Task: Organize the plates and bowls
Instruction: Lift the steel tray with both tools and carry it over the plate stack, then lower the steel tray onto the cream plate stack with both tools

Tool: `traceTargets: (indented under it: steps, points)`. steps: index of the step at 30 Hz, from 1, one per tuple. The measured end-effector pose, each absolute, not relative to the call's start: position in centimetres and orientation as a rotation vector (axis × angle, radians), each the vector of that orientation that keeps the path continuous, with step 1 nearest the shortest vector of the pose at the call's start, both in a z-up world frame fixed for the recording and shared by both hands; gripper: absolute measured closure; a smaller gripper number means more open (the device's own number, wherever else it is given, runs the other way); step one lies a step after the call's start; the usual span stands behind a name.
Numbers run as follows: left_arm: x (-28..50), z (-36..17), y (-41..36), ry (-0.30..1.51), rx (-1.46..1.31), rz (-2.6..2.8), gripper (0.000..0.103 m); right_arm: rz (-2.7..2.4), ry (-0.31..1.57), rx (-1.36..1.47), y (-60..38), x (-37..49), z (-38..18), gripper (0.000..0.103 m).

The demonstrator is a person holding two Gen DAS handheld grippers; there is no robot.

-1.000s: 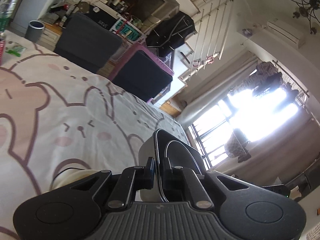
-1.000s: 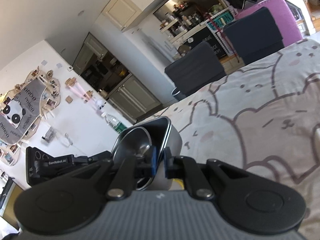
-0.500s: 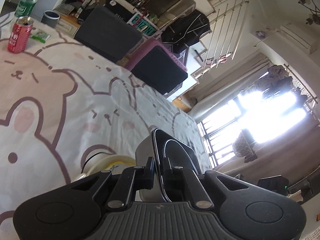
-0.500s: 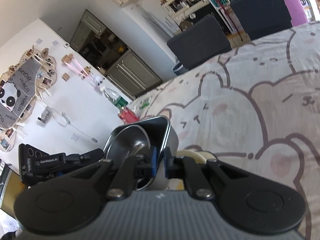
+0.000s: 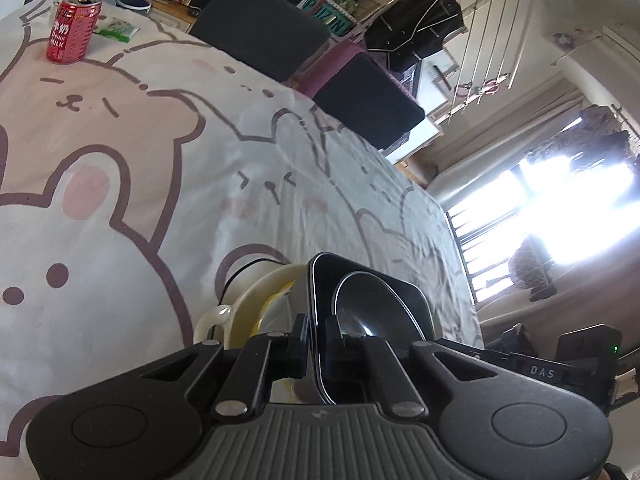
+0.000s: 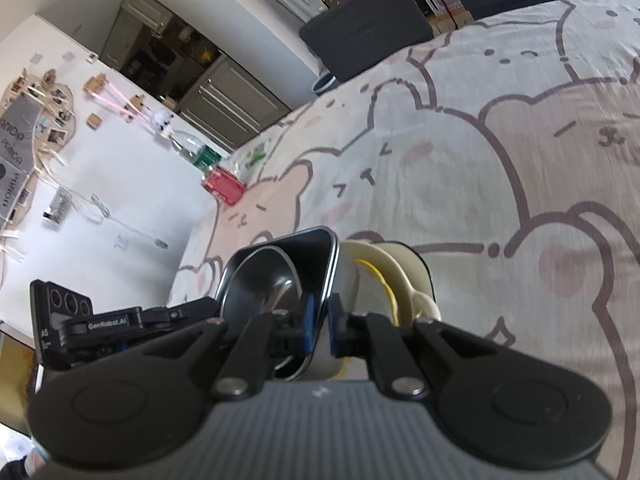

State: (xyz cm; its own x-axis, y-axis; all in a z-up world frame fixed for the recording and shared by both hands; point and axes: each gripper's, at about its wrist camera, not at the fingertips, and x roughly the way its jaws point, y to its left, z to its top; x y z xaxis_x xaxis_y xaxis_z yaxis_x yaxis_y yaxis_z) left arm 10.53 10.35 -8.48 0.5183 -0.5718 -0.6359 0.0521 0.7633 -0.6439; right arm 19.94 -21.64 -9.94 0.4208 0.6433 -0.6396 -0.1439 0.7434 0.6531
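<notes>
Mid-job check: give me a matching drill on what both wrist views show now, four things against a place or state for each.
Things:
1. metal bowl
2. cream bowl
3. red can
4. green-label bottle

Places or states:
A. stands alone on the cloth near the table's far corner
B. rim pinched by both grippers
C. past the can, at the table's edge
D. on the cloth, right beside the held bowl

Pairs: 1-B, 2-D, 3-A, 4-C

The left gripper and right gripper each clamp the metal bowl's rim.
</notes>
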Motion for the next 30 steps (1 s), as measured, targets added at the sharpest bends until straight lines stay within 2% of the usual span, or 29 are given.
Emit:
traceTargets:
  steps: [30]
  points:
    - [11.2,-10.2,9.1,1.028,-0.542,-0.381,0.094,0.457,1.132,0.457,-19.9,20.9,-11.9,0.092]
